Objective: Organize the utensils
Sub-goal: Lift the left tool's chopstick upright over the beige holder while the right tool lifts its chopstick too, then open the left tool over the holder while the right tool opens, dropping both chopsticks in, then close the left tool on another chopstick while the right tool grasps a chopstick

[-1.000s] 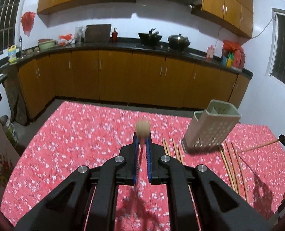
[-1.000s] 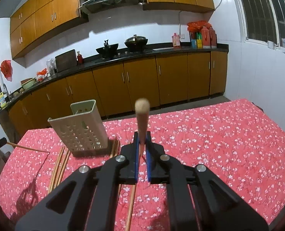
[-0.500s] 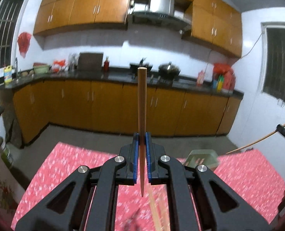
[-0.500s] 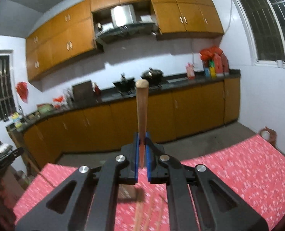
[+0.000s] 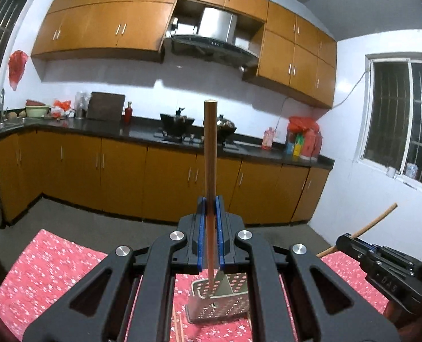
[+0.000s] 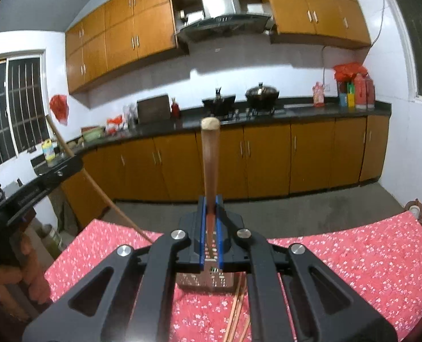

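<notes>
left gripper (image 5: pixel 210 228): jaws pinched tight on a single wooden chopstick (image 5: pixel 210 171), which stands nearly upright between the blue pads, thick end up, thin tip poking out below toward the holder

right gripper (image 6: pixel 210 225): same deal, jaws clamped narrow on its own chopstick (image 6: pixel 210 168), blunt end up in front of the counter

utensil holder (image 5: pixel 219 299): pale perforated box standing on the red floral tablecloth (image 5: pixel 48 268), right under and between the left fingers; the left chopstick's tip sits over its open top, but whether it's inside is hard to tell

loose chopsticks (image 6: pixel 235 310): a few lie flat on the cloth just beside the holder's base, partly hidden by the gripper frame

table edges: the far edge of the cloth runs close behind the holder; bare grey floor (image 6: pixel 296 211) opens up beyond it all the way to the base cabinets (image 5: pixel 119 176)

open room: lots of bare cloth to the right of the holder in the right wrist view, and to its left in the left wrist view

only in left view: the right gripper coming in from the right edge with its chopstick angled up

only in right view: the person's hand (image 6: pixel 14 273) wrapped around the left gripper's handle at the left edge, plus the table's right-hand corner (image 6: pixel 410 213)
</notes>
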Motion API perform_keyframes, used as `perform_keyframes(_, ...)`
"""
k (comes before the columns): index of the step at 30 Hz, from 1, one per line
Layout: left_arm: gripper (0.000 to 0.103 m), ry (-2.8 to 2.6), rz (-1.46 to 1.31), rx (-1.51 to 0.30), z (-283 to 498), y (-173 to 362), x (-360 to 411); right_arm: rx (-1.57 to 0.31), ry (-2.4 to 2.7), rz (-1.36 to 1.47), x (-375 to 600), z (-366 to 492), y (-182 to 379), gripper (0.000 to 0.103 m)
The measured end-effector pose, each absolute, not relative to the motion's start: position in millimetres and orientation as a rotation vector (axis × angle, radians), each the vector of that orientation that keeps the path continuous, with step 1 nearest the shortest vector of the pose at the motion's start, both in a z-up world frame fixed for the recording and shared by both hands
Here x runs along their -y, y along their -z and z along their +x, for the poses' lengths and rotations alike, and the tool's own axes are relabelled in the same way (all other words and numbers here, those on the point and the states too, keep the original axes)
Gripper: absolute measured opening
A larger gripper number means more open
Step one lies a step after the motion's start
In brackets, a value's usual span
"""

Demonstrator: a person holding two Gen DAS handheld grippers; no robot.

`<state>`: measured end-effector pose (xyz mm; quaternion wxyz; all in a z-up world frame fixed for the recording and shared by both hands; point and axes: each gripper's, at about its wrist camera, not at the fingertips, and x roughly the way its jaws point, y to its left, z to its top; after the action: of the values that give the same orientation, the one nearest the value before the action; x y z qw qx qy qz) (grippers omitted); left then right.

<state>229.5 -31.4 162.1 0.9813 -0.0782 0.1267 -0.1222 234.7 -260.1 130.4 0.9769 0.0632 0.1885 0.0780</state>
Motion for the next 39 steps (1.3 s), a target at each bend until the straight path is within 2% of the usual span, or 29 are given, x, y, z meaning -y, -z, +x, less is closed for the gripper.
perform_keyframes(9, 0.008, 0.271, -0.169, -0.375, 256.1, -116.7, 46.4, -0.460, -0.152, 0.154, 254.7, 259.3, -97.9, 0.010)
perform_keyframes(10, 0.008, 0.268, -0.173, -0.375, 255.3, -115.5, 44.3, -0.458, -0.152, 0.159, 255.5, 259.0, -97.0, 0.013)
perform_keyframes(11, 0.009, 0.270, -0.176, -0.374, 255.5, -116.1, 41.9, -0.453, -0.151, 0.164, 256.5, 257.8, -97.3, 0.022)
perform_keyframes(12, 0.012, 0.270, -0.179, -0.373, 254.8, -117.1, 40.1, -0.446, -0.147, 0.168, 258.4, 256.9, -96.9, 0.027)
perform_keyframes(13, 0.023, 0.265, -0.185, -0.367, 254.1, -119.0, 37.7, -0.438, -0.145, 0.171, 260.0, 255.5, -98.0, 0.033)
perform_keyframes(14, 0.037, 0.258, -0.190, -0.357, 252.2, -121.4, 35.6, -0.430, -0.143, 0.173, 261.0, 254.3, -99.1, 0.033)
perform_keyframes(16, 0.044, 0.243, -0.200, -0.324, 245.8, -127.9, 30.5, -0.414, -0.141, 0.176, 261.8, 250.5, -102.1, 0.034)
perform_keyframes(25, 0.044, 0.220, -0.248, -0.245, 212.7, -145.5, 4.3, -0.298, -0.093, 0.191, 276.3, 208.2, -117.8, 0.038)
perform_keyframes(29, 0.044, 0.183, -0.267, -0.240, 191.5, -136.8, -16.6, -0.308, -0.027, 0.218, 297.6, 188.5, -100.1, 0.039)
perform_keyframes(35, 0.045, 0.092, -0.168, -0.404, 185.8, -80.5, -26.7, -0.578, 0.047, 0.278, 324.8, 197.1, -10.7, 0.039)
perform_keyframes(39, 0.045, 0.084, -0.108, -0.569, 186.6, -25.3, -26.8, -0.772, 0.010, 0.309, 315.9, 196.1, 53.2, 0.032)
